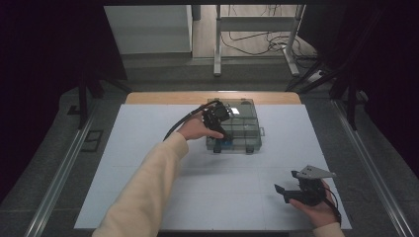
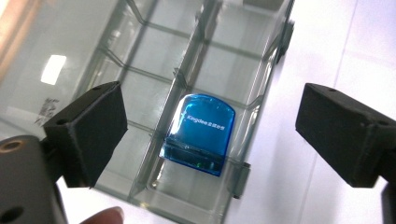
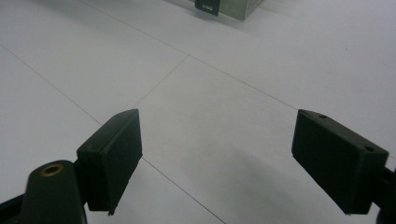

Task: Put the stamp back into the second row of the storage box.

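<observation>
While both hand-held grippers gape, a glossy translucent blue case (image 2: pixel 200 134) (white lettering) lies inside the clear organizer box (image 2: pixel 140 51).

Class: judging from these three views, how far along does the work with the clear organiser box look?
Done: blue item lies in a compartment of the clear organiser box. In hand: left gripper hovers open above it, gripping nothing. Left: unclear; right gripper waits open over the white table.

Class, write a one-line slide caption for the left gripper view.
Open left tool poised above a blue translucent case lying in a clear compartment organizer box.
</observation>
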The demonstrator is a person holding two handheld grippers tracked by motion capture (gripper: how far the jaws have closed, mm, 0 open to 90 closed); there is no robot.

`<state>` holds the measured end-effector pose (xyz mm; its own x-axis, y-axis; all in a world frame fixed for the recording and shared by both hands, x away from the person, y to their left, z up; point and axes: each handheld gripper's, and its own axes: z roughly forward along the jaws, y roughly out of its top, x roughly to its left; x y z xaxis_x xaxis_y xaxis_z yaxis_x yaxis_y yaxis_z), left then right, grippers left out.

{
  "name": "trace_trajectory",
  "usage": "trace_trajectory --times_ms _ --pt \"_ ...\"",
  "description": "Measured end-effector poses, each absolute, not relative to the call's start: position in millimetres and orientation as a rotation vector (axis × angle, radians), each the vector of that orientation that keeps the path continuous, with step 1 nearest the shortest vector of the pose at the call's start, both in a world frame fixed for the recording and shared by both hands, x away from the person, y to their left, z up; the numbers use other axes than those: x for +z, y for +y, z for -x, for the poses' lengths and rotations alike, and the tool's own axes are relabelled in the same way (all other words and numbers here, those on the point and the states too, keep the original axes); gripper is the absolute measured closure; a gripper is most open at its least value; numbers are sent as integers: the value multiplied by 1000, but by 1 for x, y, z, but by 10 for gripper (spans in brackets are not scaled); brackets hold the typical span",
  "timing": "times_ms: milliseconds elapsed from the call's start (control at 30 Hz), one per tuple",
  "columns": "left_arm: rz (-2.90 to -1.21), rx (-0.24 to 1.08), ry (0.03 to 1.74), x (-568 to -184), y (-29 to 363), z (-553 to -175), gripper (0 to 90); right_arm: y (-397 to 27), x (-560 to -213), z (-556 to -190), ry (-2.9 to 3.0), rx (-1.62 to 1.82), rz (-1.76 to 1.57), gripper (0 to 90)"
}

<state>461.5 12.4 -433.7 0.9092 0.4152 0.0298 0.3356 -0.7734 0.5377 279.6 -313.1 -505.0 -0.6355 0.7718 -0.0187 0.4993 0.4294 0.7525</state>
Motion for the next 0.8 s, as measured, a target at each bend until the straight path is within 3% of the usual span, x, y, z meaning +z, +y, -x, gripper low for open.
trace_trajectory --times_ms 267,600,800 --pt "-2439 257 618 -428 44 -433 128 -312 -505 -281 2327 1044 -1090 164" --pt "-2416 317 541 -402 47 -396 146 -308 -507 -283 2339 1028 -1086 164" --pt "-2386 309 593 -414 65 -376 143 -311 -507 -283 2328 1033 -1096 164"
